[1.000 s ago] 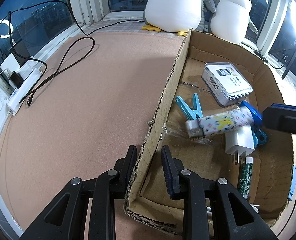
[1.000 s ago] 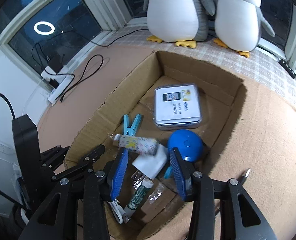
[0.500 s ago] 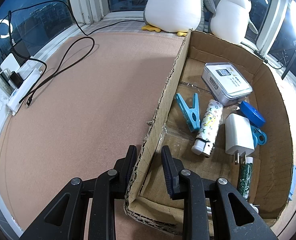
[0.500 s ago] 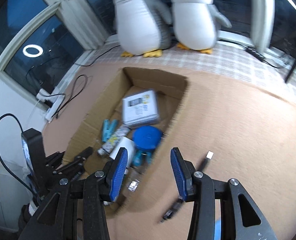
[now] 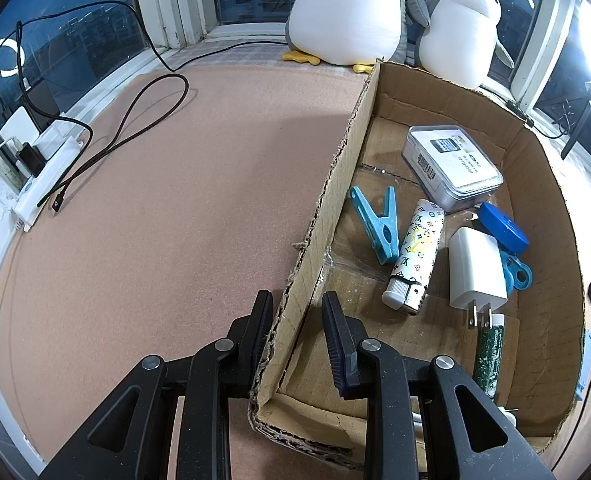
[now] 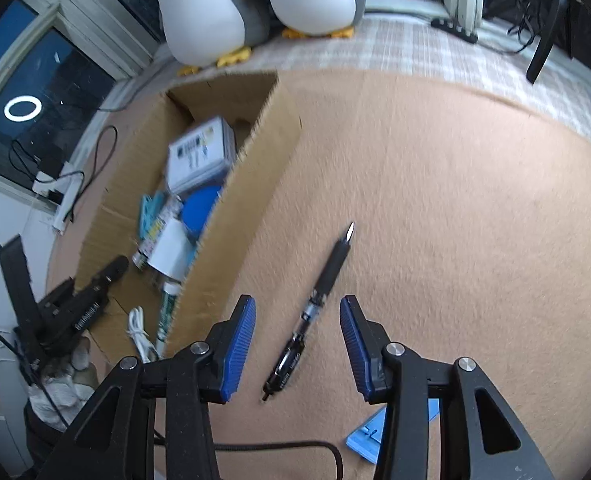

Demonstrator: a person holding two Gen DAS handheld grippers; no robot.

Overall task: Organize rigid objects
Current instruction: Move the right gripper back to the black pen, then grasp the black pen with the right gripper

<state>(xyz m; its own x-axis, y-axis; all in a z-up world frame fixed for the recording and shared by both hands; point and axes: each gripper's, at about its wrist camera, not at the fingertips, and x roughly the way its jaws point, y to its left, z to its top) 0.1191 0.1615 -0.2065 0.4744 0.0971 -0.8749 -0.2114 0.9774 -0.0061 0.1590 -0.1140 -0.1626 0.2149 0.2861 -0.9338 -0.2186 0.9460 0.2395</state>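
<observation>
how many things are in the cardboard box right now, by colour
Blue: 3 – blue plastic clothespin, round blue case, light-blue looped clip
White: 2 – white plug charger, coiled white cable
Patterned: 1 – white printed lighter
Grey: 1 – grey labelled tin
Green: 1 – green glitter tube
Total: 8

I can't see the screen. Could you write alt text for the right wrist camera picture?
The right gripper, its blue-padded jaws open, hovers over a black pen lying on a tan tabletop. To the left stands an open cardboard box holding small items, blurred here, with the left gripper at its near end. Two plush penguins sit behind.
</observation>
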